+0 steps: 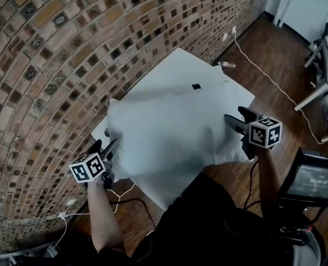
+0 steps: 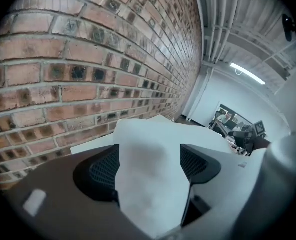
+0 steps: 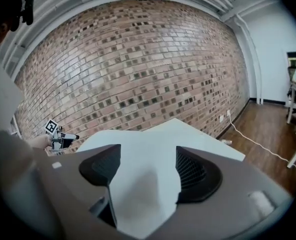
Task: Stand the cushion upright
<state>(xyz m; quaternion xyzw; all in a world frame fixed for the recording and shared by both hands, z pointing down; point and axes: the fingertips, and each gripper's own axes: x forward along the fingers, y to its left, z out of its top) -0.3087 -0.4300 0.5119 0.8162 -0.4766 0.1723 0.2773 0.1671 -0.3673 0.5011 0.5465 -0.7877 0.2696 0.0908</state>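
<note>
A large white cushion (image 1: 175,132) lies flat on the white table (image 1: 180,65). My left gripper (image 1: 109,138) is at the cushion's near left corner. In the left gripper view that corner (image 2: 148,184) fills the gap between the wide-spread jaws of the left gripper (image 2: 150,159). My right gripper (image 1: 236,115) is at the cushion's right edge. In the right gripper view the cushion (image 3: 142,189) runs between the parted jaws of the right gripper (image 3: 142,166). Neither pair of pads visibly pinches the fabric.
A brick wall (image 1: 53,65) runs close along the table's left side. A small black square (image 1: 196,86) marks the tabletop, and a small object (image 1: 226,65) lies at the far edge. A white cable (image 1: 263,73) crosses the wooden floor. A screen (image 1: 313,182) stands at lower right.
</note>
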